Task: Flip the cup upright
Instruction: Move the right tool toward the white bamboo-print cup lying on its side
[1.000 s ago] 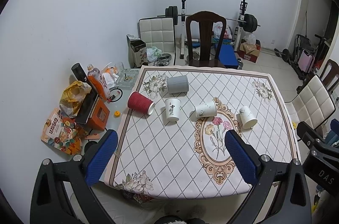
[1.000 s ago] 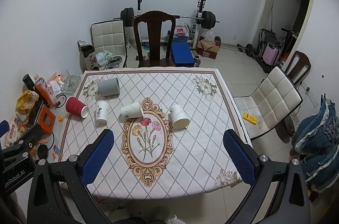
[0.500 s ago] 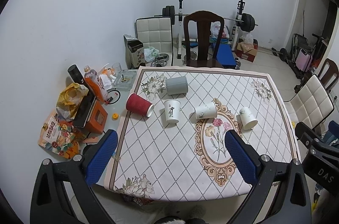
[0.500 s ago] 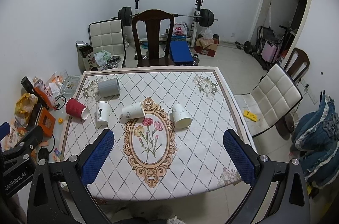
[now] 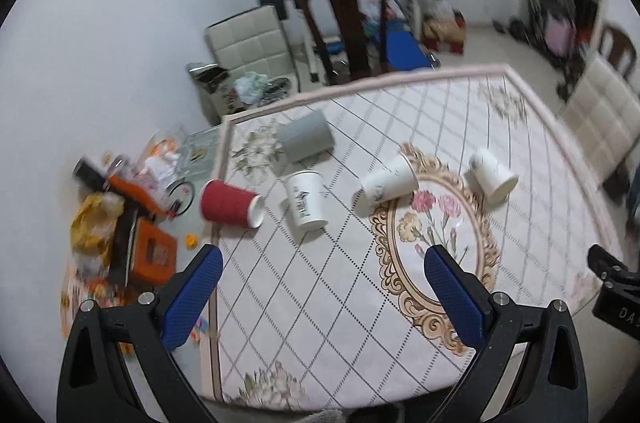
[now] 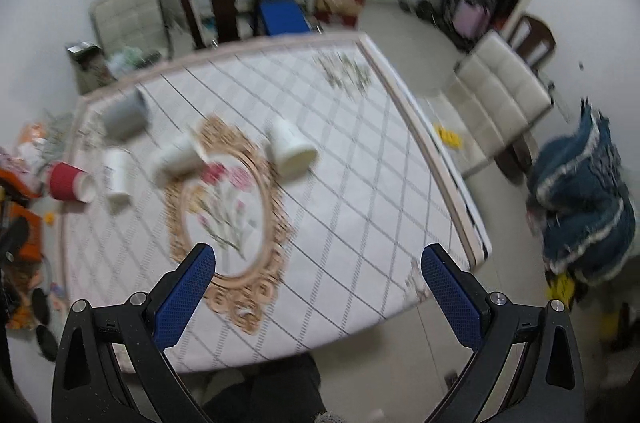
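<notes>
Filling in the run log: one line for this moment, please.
left gripper: open, empty | right gripper: open, empty | red cup: lying on table | no contact

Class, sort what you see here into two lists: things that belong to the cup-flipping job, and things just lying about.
Belongs to the job:
red cup
grey cup
three white cups
left tongs, right tongs, both open

Just lying about:
wooden chair
orange box
yellow bag
blue cloth
</notes>
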